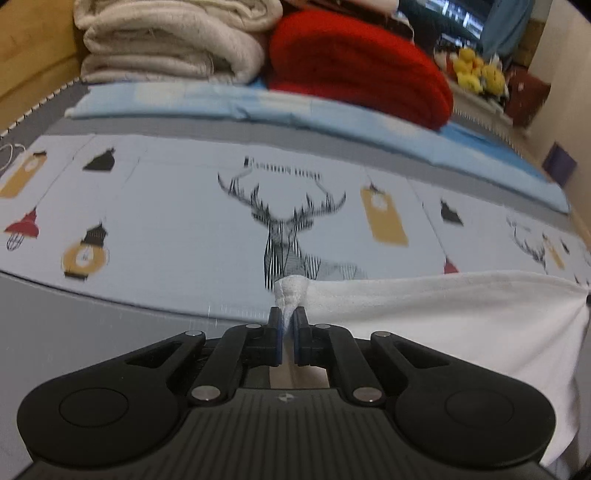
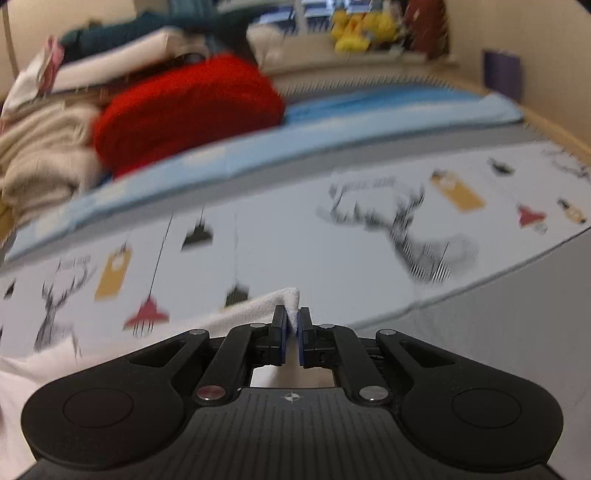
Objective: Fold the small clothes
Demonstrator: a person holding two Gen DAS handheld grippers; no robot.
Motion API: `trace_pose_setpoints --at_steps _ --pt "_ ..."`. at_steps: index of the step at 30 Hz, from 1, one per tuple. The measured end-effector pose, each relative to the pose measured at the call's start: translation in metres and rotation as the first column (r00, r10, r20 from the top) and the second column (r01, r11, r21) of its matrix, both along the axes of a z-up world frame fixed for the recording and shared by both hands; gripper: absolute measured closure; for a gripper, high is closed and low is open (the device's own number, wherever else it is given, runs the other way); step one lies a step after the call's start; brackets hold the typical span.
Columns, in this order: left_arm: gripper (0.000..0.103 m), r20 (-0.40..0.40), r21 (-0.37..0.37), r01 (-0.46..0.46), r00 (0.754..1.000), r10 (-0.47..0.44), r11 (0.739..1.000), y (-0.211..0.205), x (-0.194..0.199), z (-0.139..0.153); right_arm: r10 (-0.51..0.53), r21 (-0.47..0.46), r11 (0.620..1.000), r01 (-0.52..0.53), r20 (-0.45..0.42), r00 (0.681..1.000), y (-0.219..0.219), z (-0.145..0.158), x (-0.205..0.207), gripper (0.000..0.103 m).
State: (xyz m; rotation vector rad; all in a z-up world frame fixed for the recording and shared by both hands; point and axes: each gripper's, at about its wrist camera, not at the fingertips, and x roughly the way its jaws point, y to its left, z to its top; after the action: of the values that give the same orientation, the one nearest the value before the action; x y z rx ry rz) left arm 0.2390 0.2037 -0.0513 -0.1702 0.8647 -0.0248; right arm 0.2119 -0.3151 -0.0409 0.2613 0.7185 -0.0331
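A white garment [image 1: 443,317] hangs stretched to the right of my left gripper [image 1: 288,319], which is shut on a bunched corner of it. The cloth's top edge runs taut and almost level toward the right border of the left wrist view. In the right wrist view the same white garment [image 2: 243,310] trails off to the lower left, and my right gripper [image 2: 293,321] is shut on its other corner. Both corners poke up a little above the blue pads. The lower part of the garment is hidden behind the gripper bodies.
Below lies a pale mat printed with deer and lanterns [image 1: 184,206], with a light blue sheet [image 1: 258,107] behind it. A folded red blanket [image 1: 354,62] and a stack of cream blankets [image 1: 166,40] sit at the back. Yellow plush toys [image 2: 358,26] stand further off.
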Motion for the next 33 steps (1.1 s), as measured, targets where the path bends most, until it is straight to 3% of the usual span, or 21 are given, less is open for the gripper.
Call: trace_pose_setpoints --at_steps 5,6,7,8,9,13,16,19,23,28,32,33 --pt "0.095 0.020 0.037 -0.012 1.000 0.011 0.999 -0.008 0.011 -0.002 -0.027 0.013 1.000 0.028 -0.029 0.999 0.001 -0.007 0.013 0.098" --pt "0.089 0.016 0.063 -0.027 1.000 0.026 0.998 -0.007 0.012 -0.002 -0.031 0.009 0.999 0.032 -0.031 0.999 0.003 -0.009 0.016 0.097" --pt "0.083 -0.002 0.063 -0.027 1.000 0.028 0.998 -0.005 0.013 -0.004 -0.041 -0.004 0.999 0.041 -0.045 0.998 0.004 -0.011 0.018 0.093" --pt "0.074 -0.033 0.041 -0.032 0.999 0.033 0.999 0.000 0.013 -0.006 -0.052 -0.020 0.999 0.051 -0.067 0.996 0.007 -0.015 0.021 0.081" --pt "0.074 -0.056 0.019 -0.043 0.997 0.044 0.999 0.005 0.013 -0.009 -0.067 -0.043 0.997 0.063 -0.094 0.993 0.007 -0.018 0.023 0.076" --pt "0.074 -0.158 -0.069 -0.042 0.987 0.031 0.997 0.017 0.004 -0.018 -0.039 -0.007 0.999 0.038 -0.182 0.982 0.000 -0.027 0.021 0.075" --pt "0.074 -0.238 -0.101 0.021 0.970 -0.044 0.995 0.011 -0.009 -0.027 0.020 0.043 0.999 -0.007 -0.291 0.956 -0.002 -0.039 0.013 0.075" --pt "0.071 -0.295 -0.134 0.111 0.944 -0.146 0.985 -0.001 -0.026 -0.034 0.059 0.035 0.998 -0.050 -0.335 0.940 -0.002 -0.042 -0.004 0.074" --pt "0.070 -0.369 -0.077 0.210 0.902 -0.224 0.975 -0.016 -0.056 -0.047 0.131 0.057 0.991 -0.118 -0.409 0.903 -0.001 -0.048 -0.030 0.074" --pt "0.070 -0.376 -0.068 0.249 0.891 -0.256 0.966 -0.012 -0.084 -0.049 0.187 0.015 0.978 -0.207 -0.501 0.845 0.009 -0.058 -0.065 0.074" --pt "0.071 -0.388 -0.070 0.289 0.874 -0.293 0.955 -0.009 -0.099 -0.049 0.214 0.010 0.970 -0.245 -0.523 0.825 0.009 -0.056 -0.082 0.074" --pt "0.083 -0.391 -0.065 0.302 0.869 -0.303 0.951 -0.010 -0.102 -0.050 0.219 0.011 0.968 -0.251 -0.527 0.821 0.009 -0.056 -0.086 0.074"
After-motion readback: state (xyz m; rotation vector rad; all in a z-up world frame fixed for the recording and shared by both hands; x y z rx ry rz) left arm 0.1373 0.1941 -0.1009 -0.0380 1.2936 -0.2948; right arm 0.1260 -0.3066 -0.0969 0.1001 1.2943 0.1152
